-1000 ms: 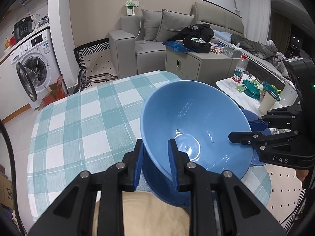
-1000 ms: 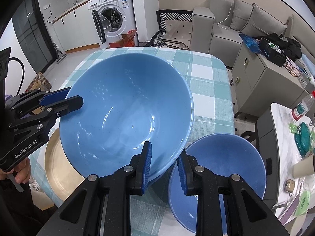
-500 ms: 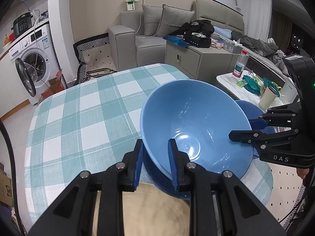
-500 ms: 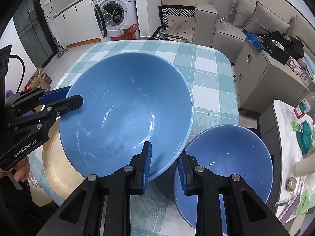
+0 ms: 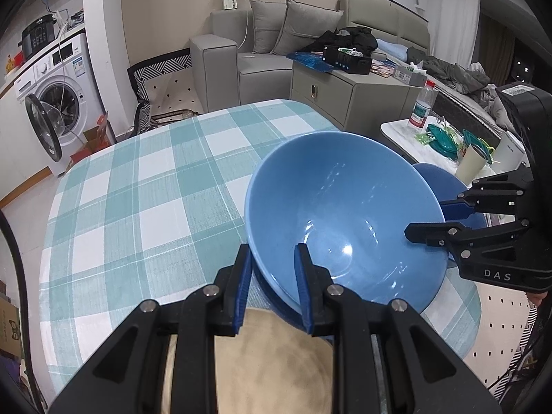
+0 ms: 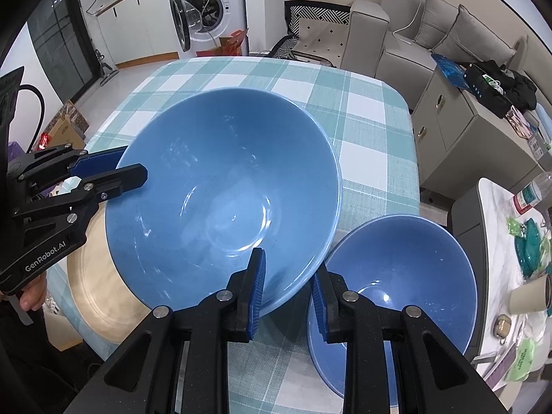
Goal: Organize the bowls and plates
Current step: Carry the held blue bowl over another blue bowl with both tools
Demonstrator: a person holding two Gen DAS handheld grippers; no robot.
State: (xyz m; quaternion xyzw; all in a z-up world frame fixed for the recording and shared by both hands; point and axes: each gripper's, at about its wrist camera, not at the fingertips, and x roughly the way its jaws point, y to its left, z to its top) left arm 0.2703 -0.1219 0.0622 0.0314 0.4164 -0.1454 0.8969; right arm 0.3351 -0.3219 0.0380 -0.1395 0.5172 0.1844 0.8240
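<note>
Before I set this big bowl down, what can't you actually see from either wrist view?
- Underside of the large blue bowl: hidden by the bowl itself, both views, so whether it touches anything below is unclear.
- Tan plate: mostly covered by that bowl; near part behind the left claw in the left view.
- Small blue bowl: near rim behind the right claw; left view shows a sliver.

White tiled floor. Far left: washer (image 5: 55, 96), door open, under a white counter. Far centre: grey sofa (image 5: 269, 45) with cushions against a beige wall. Right: grey cabinet (image 5: 348, 96), cluttered top; low white side table (image 5: 400, 131) nearer.
</note>
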